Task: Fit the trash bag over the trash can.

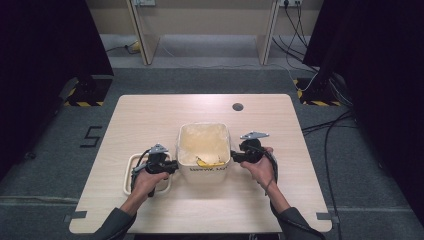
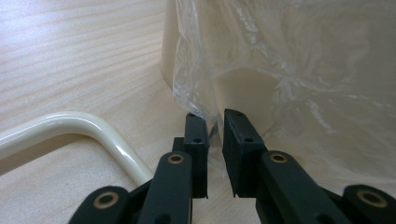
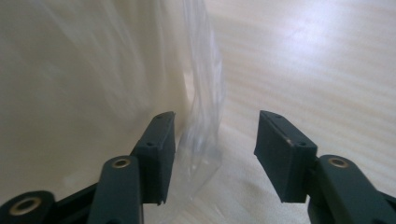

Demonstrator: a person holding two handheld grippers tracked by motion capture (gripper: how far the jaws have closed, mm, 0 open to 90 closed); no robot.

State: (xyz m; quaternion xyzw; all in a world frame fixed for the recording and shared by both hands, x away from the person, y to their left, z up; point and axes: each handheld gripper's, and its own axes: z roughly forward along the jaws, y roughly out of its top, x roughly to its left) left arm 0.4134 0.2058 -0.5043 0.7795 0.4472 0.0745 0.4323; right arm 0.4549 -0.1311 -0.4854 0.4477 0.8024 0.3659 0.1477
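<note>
Cream bin (image 1: 204, 150), mid-tabletop (image 1: 150, 115), lined with clear bag (image 2: 299, 60). Left claw (image 2: 215, 135) clenched on the bag's edge; cream loop handle (image 2: 84, 126) just beside it. Right claw (image 3: 215, 140) released, straddling bag film; bare tabletop beyond.

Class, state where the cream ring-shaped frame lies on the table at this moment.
In the high view, the cream frame lies flat on the table, left of the lined bin, under the left gripper.

I see the table (image 1: 150, 115) evenly lit from overhead, dark curtains at three and nine o'clock; the right gripper view blurs leftward.
</note>
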